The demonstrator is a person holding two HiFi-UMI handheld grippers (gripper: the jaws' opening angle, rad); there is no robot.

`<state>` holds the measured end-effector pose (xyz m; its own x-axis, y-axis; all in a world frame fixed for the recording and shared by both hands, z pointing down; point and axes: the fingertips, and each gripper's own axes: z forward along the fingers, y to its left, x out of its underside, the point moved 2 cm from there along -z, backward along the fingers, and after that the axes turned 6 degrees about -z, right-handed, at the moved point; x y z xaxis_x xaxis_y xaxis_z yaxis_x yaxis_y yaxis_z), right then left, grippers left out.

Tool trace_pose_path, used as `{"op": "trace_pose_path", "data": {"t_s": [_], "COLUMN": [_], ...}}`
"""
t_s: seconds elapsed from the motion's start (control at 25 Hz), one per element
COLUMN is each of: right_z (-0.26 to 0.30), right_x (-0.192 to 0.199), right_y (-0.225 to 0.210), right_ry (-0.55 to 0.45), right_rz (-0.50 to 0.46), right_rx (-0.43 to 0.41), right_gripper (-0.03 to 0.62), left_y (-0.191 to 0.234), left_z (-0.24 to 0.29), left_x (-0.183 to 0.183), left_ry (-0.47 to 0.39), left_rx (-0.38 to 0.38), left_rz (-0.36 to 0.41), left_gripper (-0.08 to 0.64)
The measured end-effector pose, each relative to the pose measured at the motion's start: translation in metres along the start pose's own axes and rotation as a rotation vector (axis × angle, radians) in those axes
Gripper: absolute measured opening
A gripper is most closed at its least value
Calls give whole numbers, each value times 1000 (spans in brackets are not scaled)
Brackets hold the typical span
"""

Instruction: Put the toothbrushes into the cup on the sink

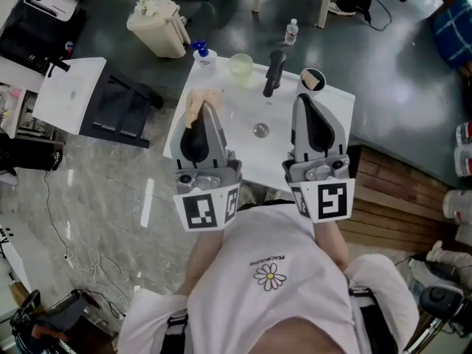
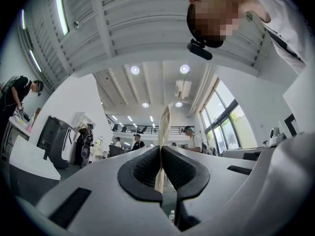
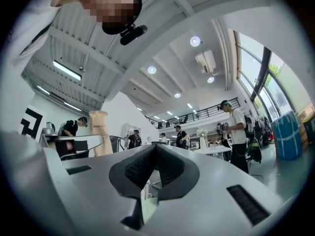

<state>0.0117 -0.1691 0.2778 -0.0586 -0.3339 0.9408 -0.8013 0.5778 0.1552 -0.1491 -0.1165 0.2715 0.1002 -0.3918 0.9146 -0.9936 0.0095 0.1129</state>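
A person stands over a white sink (image 1: 333, 116), holding both grippers with their tips raised, so each gripper's camera looks up at the ceiling, not down at the basin.

The left gripper (image 1: 208, 109) has its jaws pressed together on a thin, flat beige thing (image 2: 164, 127), most likely a toothbrush or a pack of them. It stands upright out of the pads and hangs over the sink's left edge. It seems to be carried this way so it can be lowered end first into a cup.

The right gripper (image 1: 304, 99) has its pads touching at the tip with nothing between them; it looks to be only waiting.

The room is a big open hall with white ceiling beams, round lights, tall windows and people at tables. The floor (image 1: 391, 57) is dark grey, turning to pale marble on the left.

Along the sink's far edge stand a black tap (image 1: 274, 72), a pale cup (image 1: 240, 68), a second cup (image 1: 312, 80) and a blue-topped pump bottle (image 1: 204, 56). Which cup is meant I cannot tell.
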Motion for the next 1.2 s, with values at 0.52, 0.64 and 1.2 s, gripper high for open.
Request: {"op": "trace_pose_path", "data": {"t_s": [0.52,0.64,1.2], "right_z": [2,0,-10], "right_x": [15,16,30], "right_y": [18,18,4], "right_ry": [50,59,96], "right_rz": [15,18,37], "right_rx": [-47,-49,-18], "right_gripper": [12,12,12], "left_y": [0,-1,3], "left_z": [-7,-8,97], "left_x": [12,15,39], "left_ry": [37,42,14], "left_rx": [-6,-5,135], "left_rz": [2,-1,-53], "left_gripper": [21,21,21]}}
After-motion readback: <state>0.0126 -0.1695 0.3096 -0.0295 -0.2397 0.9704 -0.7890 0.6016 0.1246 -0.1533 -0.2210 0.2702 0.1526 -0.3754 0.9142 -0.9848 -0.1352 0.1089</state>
